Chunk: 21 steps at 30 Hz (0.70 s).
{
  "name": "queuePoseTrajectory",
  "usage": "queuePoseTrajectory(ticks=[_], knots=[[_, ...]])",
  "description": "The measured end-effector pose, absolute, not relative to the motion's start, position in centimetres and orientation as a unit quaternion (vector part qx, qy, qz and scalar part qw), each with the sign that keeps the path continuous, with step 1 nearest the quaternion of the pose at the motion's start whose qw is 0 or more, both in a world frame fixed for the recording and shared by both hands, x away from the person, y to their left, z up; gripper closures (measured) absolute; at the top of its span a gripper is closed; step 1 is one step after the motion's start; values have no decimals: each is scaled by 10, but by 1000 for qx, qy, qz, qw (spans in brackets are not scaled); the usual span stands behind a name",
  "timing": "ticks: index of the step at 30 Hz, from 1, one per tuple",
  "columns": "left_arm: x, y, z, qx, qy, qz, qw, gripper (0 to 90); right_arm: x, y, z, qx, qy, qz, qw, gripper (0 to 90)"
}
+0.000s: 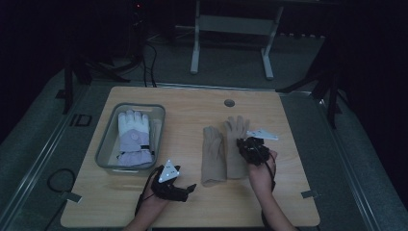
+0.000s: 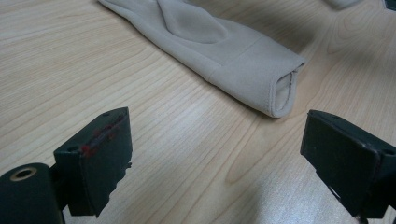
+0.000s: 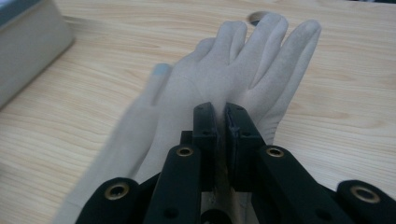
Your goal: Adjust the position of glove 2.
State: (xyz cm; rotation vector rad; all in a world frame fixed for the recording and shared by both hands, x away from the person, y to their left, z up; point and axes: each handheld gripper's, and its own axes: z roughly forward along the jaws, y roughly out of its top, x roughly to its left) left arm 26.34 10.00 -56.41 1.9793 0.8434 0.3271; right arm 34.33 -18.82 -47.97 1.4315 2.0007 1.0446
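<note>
The right tool (image 3: pixel 221 116) is clenched on the beige glove (image 3: pixel 243 70) at mid-desk, beside its twin (image 1: pixel 213 154). The left tool (image 2: pixel 215 154) hangs released near that twin's cuff. The pale wooden desk (image 1: pixel 192 202) stands in a dark room. Both gloves are soft, plain, fingers pointing away.

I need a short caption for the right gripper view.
Right gripper shut on a beige glove above the wooden table.

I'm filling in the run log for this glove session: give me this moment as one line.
right gripper: shut on right beige glove | left gripper: open, empty, near left beige glove cuff | grey bin: holds white-and-lilac glove
</note>
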Motion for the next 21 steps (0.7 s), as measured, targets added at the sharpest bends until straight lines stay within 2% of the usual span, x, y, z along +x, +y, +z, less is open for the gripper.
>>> queuePoseTrajectory(ticks=[10, 21], knots=[[263, 100, -564, 806, 341, 134, 465, 92, 343, -136, -487, 521, 726, 396, 211, 837], [262, 100, -564, 807, 338, 133, 466, 92, 344, -120, -506, 530, 728, 381, 210, 835]])
